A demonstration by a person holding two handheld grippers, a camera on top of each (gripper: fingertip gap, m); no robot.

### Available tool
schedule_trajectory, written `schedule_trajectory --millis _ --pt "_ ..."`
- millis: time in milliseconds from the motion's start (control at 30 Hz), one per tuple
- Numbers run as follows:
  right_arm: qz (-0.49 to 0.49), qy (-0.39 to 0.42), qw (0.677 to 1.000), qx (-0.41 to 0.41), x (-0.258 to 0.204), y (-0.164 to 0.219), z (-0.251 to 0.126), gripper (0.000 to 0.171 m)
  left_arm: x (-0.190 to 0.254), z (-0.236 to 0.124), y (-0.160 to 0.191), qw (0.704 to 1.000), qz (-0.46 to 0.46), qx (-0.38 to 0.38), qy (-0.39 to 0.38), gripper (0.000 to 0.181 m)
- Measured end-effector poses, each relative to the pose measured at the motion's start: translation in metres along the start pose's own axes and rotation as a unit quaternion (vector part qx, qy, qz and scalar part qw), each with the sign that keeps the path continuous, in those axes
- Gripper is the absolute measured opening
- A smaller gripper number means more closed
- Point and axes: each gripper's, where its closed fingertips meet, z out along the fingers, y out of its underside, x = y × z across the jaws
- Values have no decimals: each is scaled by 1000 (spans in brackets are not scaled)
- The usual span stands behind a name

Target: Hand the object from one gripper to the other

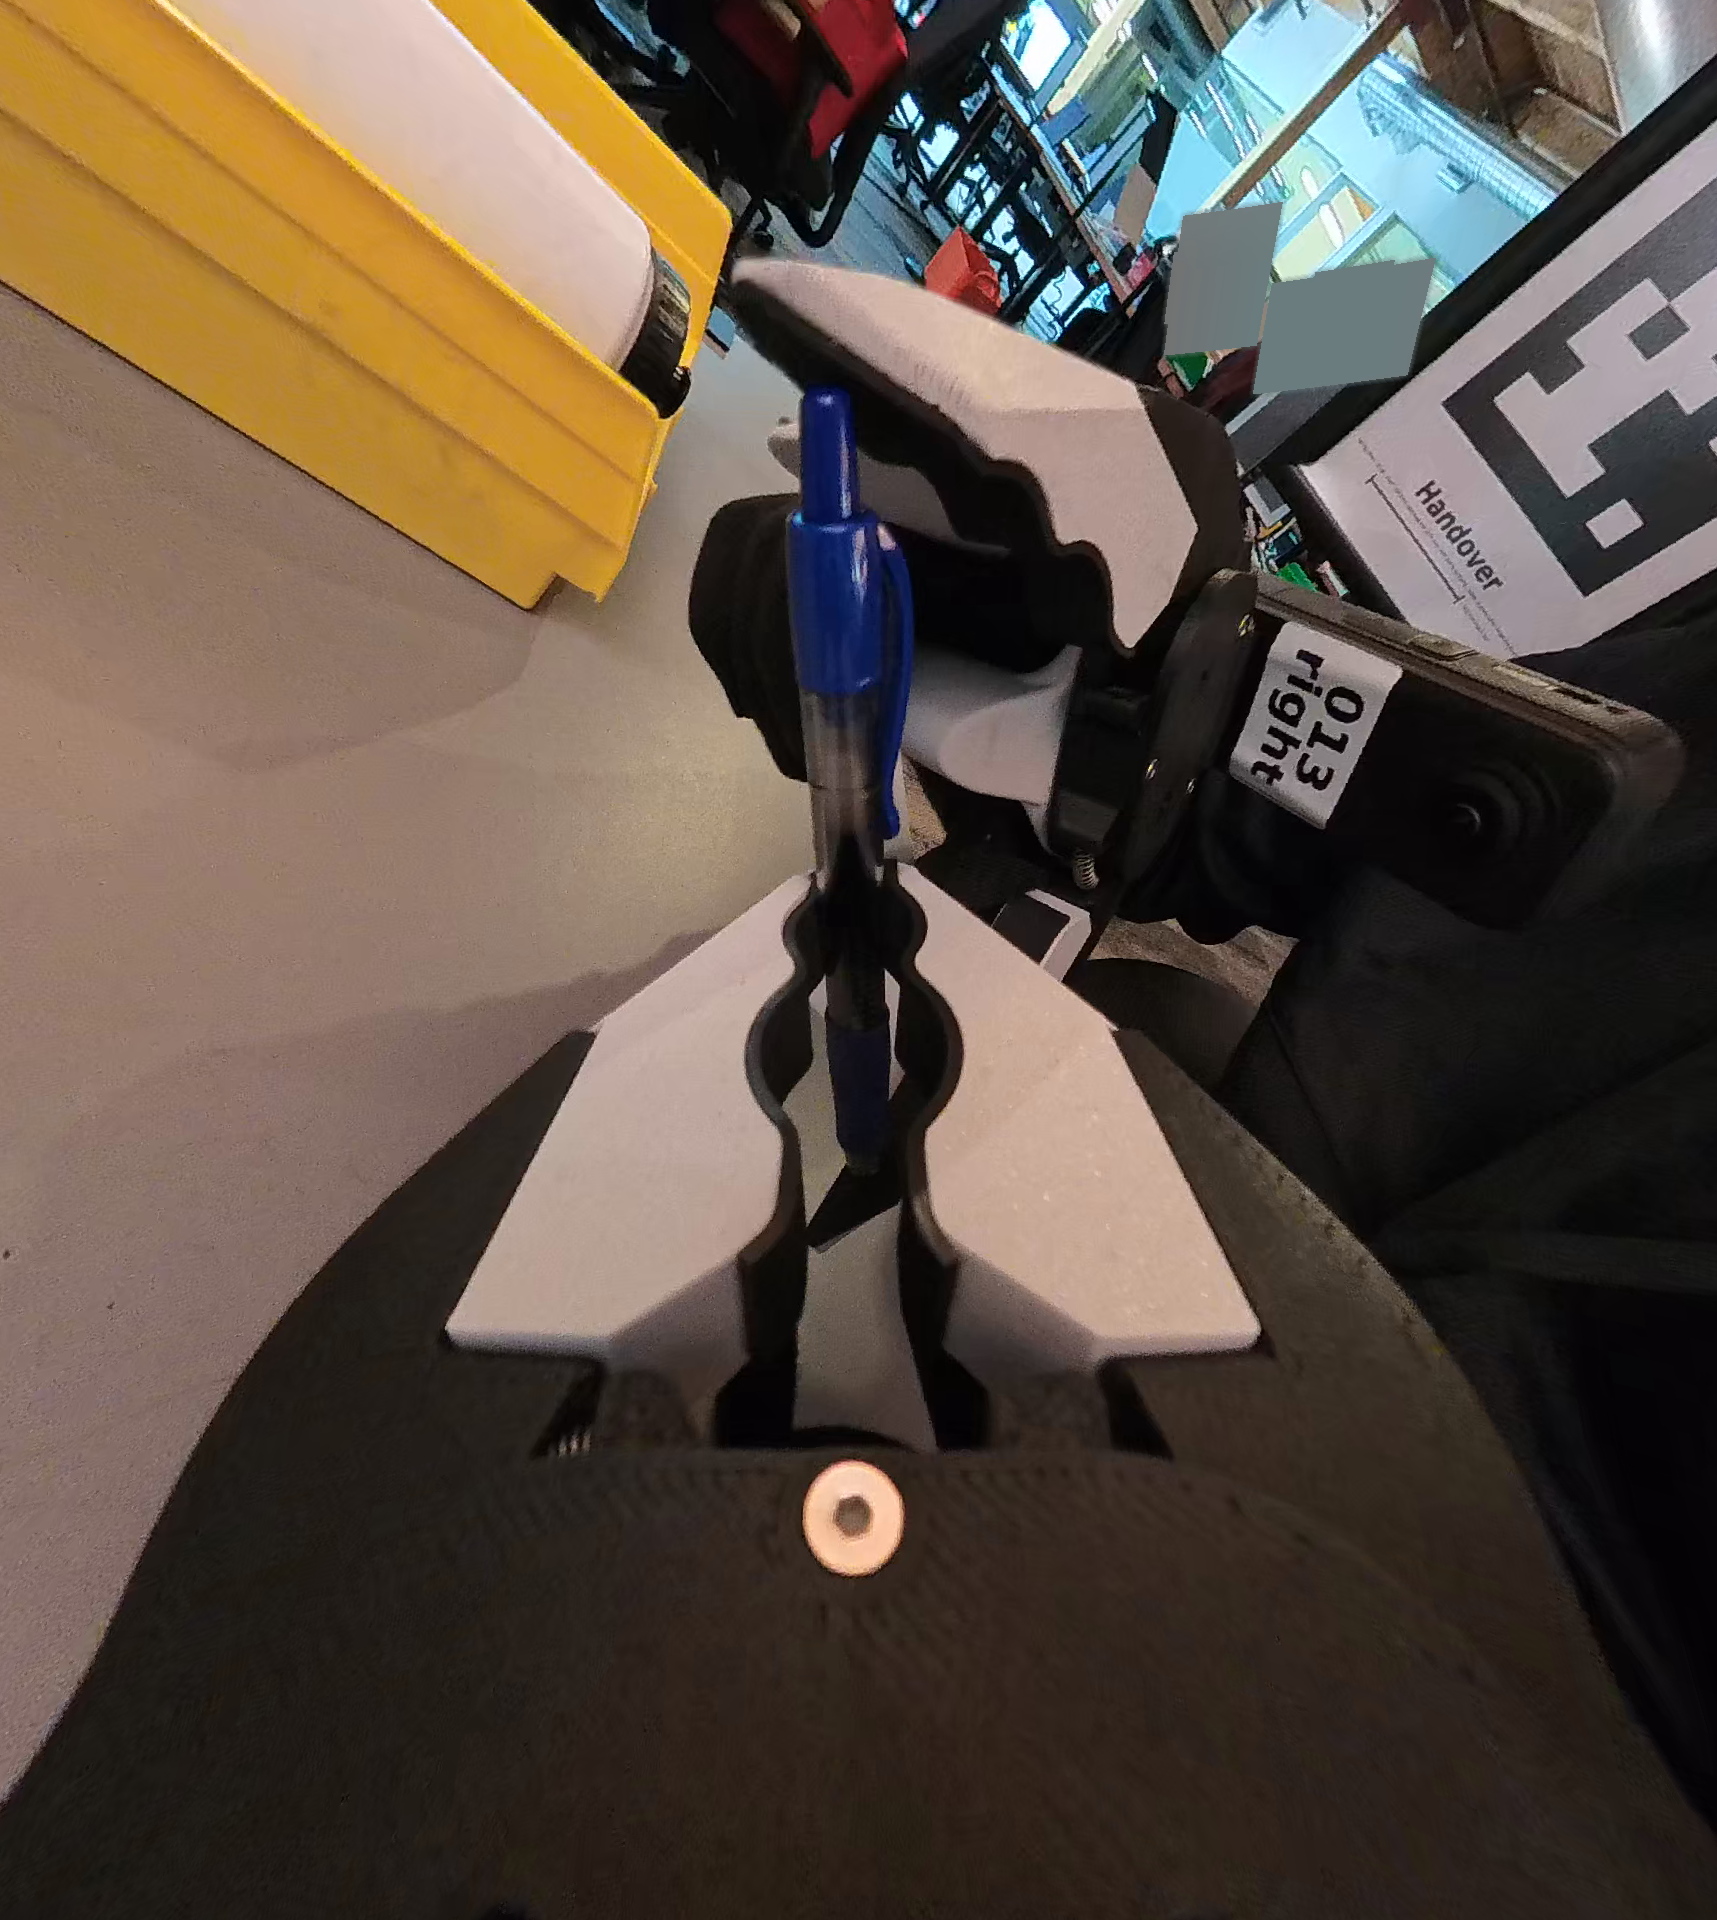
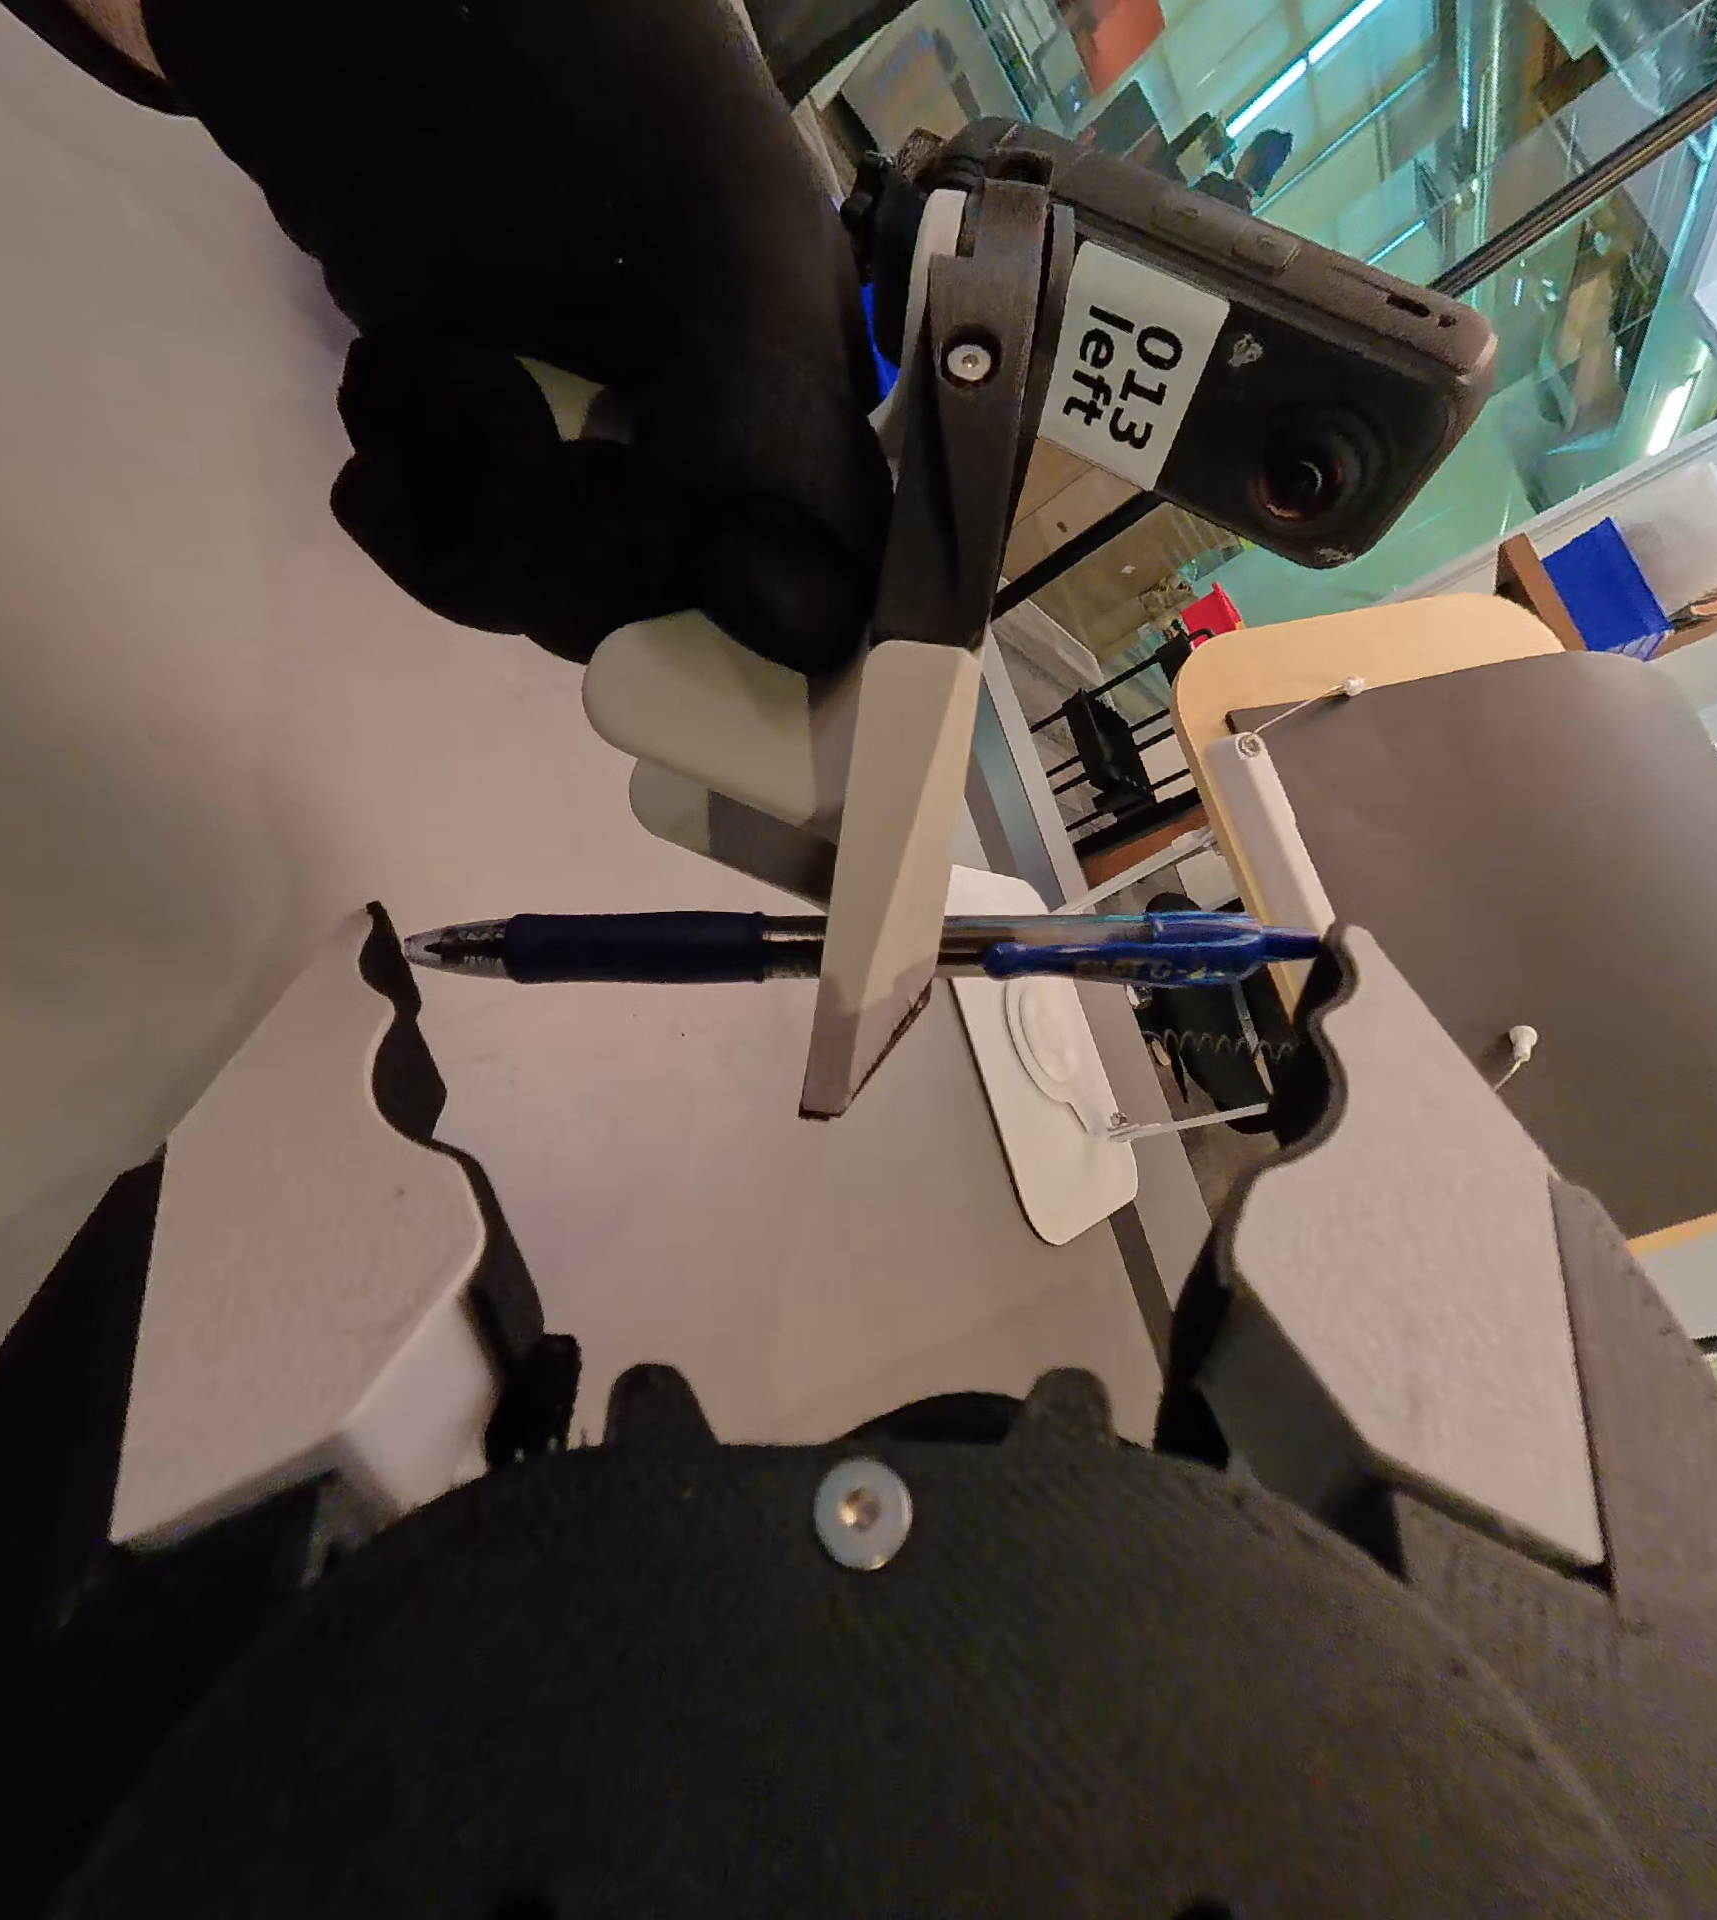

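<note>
Nearest the lens: the left gripper (image 1: 854, 894), at the lower centre of the left wrist view, its two grey fingers (image 1: 667, 1153) pressed together on the pen (image 1: 849, 613).
Pen, place: one pen, standing up out of the left gripper's tips at the middle of the left wrist view; in the right wrist view it lies level across the middle of the frame, passing behind one grey finger of the left gripper.
Pen, look: clear barrel, dark blue rubber grip near the writing tip, blue upper section with a blue clip and a blue push button at the far end.
Right gripper (image 2: 854, 935): fingers spread wide at the lower left and lower right of its own view; the pen spans the gap near the tips, and I cannot tell whether it touches either one.
Grippers, count: two, each with a black camera carrying a white label.
Gloved hands: two, black; one (image 2: 573, 416) at the upper left of the right wrist view.
Yellow bin (image 1: 293, 312): one, upper left of the left wrist view, on the grey table (image 1: 210, 831).
Marker board (image 1: 1612, 395): one, upper right, black and white squares.
</note>
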Motion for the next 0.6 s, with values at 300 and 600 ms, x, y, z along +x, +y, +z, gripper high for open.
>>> schedule_trajectory --millis 300,600 --pt "8 3 1000 5 2 0 -2 154 1 0 -4 1000 -3 17 10 7" --pt "30 6 999 16 7 -3 -5 154 6 -3 -15 999 15 49 9 23"
